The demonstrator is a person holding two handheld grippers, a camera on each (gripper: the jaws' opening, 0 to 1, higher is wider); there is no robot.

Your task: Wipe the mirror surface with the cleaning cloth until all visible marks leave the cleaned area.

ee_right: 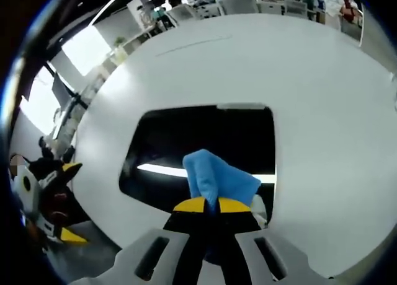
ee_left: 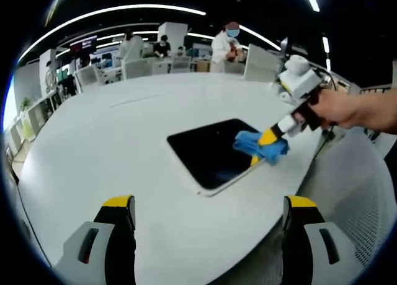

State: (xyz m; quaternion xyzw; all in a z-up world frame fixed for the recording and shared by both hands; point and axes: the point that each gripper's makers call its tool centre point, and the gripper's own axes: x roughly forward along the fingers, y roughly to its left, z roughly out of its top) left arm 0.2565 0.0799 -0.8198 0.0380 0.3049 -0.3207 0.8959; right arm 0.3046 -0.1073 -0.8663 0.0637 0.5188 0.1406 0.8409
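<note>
Right gripper, jaws pinched together on a blue cleaning cloth, pressing it onto the mirror near the edge closest to that gripper (a bright streak of reflected light across the dark glass beside the cloth). Mirror lying flat on the white surface, rounded corners, pale rim. From the left gripper view: same right gripper reaching in from the right, held by a hand, cloth bunched at the mirror's right corner. Left gripper hovering above the surface, jaws spread wide, nothing between them, well apart from the mirror. People and chairs in the background beyond the surface.
</note>
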